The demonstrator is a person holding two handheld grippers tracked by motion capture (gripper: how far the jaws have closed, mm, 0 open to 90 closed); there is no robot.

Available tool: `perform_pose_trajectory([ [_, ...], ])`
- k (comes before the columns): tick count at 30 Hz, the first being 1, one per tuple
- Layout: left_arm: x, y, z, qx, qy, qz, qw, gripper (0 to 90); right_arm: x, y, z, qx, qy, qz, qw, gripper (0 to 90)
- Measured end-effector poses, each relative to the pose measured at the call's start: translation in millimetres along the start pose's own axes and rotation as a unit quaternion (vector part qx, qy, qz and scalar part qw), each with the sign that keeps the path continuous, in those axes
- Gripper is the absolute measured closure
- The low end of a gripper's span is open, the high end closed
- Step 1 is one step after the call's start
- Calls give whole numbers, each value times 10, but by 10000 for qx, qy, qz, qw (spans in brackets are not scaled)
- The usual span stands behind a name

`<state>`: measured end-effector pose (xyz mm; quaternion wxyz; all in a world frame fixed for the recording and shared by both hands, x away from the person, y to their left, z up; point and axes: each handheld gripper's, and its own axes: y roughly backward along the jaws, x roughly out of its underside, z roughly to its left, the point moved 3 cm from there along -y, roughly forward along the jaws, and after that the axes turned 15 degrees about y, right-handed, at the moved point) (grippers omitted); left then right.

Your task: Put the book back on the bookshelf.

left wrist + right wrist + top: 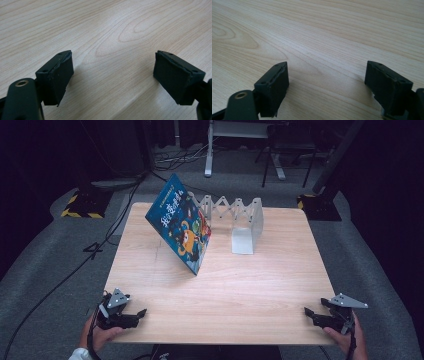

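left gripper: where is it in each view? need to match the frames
High view: the left gripper sits at the bottom left, on the near corner of the wooden table, jaws open and empty, pointing right.
Left gripper view: its own two black jaws rise from the bottom corners, wide apart over bare wood.
Right gripper view: the jaws there belong to the right gripper.
Shared landmark: the pale wood grain of the tabletop.

A blue picture book [182,225] leans tilted on the light wooden table [260,280], just left of a white folding metal bookend rack [240,220] at the far edge.
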<state>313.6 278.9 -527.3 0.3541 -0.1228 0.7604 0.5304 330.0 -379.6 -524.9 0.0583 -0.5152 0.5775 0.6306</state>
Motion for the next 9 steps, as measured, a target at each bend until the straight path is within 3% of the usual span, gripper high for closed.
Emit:
perform_pose_trajectory([
  [9,-7,-7,-5,-30,44,-5,10000,169,0,0,0,0,0,-1,10000,200],
])
